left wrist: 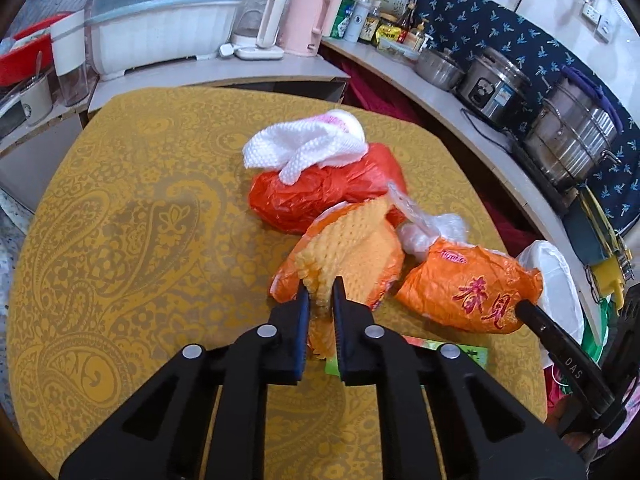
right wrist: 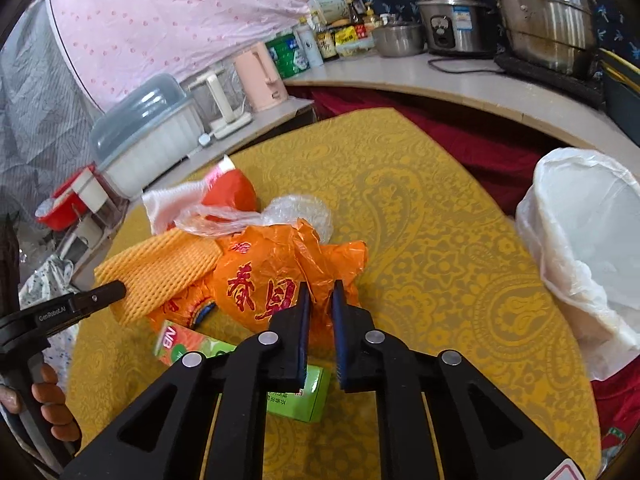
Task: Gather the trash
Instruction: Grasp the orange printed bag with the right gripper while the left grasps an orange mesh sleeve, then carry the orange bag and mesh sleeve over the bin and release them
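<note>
The trash lies in a heap on the yellow paisley tablecloth. The left gripper is clenched on the yellow foam net, a fold of it pinched between the blue pads at the heap's six-o'clock edge in the left wrist view. The net lies over an orange bag. At about three o'clock from it sits the orange printed bag, and the right gripper is clamped on that bag's crumpled plastic near its printed red characters.

Touching the net at twelve o'clock is a red plastic bag, with white foam netting draped on top. Clear crumpled film sits between the red bag and the printed bag. A green carton lies flat on the cloth at the heap's near edge, partly under the right gripper's fingers.

At three o'clock, just off the table edge, stands a bin lined with a white bag, well apart from the heap. The counter behind carries steel pots, a rice cooker, bottles, a pink kettle and a covered dish rack.
</note>
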`<state>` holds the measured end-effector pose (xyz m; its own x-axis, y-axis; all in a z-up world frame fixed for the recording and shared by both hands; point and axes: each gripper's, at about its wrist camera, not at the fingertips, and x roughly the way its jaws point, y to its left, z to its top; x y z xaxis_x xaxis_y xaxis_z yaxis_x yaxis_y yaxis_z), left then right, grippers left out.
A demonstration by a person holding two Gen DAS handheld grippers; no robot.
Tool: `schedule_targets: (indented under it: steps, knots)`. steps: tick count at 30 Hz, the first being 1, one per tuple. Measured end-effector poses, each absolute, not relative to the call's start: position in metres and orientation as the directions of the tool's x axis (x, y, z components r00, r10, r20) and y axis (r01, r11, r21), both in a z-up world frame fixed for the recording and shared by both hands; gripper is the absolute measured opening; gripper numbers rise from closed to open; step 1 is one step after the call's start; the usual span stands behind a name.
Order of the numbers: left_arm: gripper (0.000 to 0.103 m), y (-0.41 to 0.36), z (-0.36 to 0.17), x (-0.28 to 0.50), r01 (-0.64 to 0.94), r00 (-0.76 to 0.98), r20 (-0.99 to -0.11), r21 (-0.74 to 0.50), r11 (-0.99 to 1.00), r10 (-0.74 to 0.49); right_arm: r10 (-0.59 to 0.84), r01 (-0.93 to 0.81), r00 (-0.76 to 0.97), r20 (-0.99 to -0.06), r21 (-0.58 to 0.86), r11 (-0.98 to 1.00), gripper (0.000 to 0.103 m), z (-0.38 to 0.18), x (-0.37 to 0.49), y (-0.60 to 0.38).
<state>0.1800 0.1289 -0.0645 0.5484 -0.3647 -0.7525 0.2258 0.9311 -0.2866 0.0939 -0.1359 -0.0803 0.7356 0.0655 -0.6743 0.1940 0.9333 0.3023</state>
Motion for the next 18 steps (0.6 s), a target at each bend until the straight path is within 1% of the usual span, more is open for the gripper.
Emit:
schedule_targets:
  steps: [11,18]
  knots:
    - [0.010,0.118,-0.009,0.146,0.278,0.616,-0.680,-0.285,0.917,-0.398,-0.014,0.238,0.834,-0.552,0.335,0.912,0.010,-0.020,0.051,-0.174]
    - [0.010,0.085,0.022,0.127,0.351,0.627,-0.640,-0.277,0.894,-0.444,-0.076,0.283,0.864,-0.498,0.355,0.891,0.010,0.003,0.026,-0.207]
